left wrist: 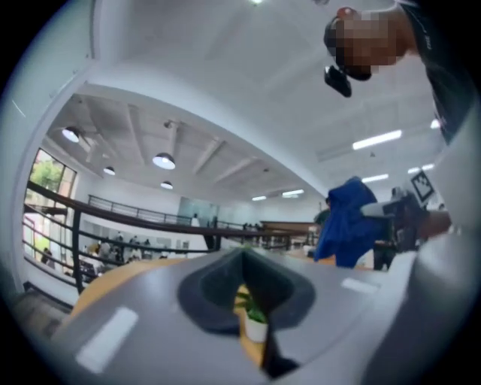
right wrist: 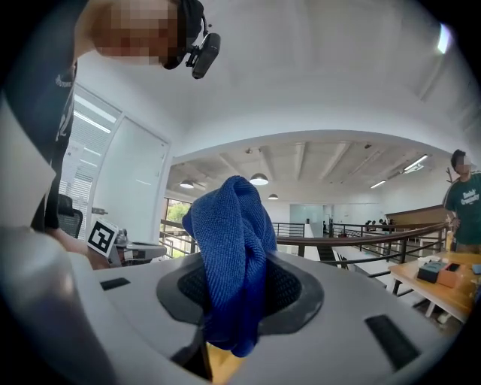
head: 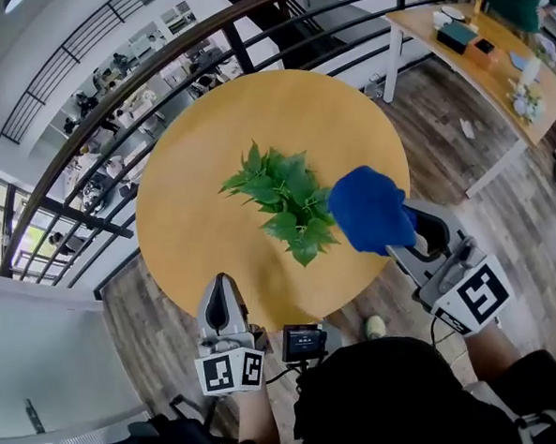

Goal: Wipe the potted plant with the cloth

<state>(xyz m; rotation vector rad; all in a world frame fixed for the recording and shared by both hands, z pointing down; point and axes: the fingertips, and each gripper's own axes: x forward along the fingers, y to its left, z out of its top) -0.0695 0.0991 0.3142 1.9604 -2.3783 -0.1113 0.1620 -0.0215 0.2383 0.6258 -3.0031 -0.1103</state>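
Your right gripper (right wrist: 234,289) clamps the bunched blue microfibre cloth (head: 369,209) just beside the leafy green potted plant (head: 286,199); your left gripper (head: 221,284) is closed, empty. Hard wiping may topple the unbraced plant.

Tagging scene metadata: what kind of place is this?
Probably an office or lab mezzanine: a curved black railing overlooks a lower floor, beside a round wooden table and a long worktable.
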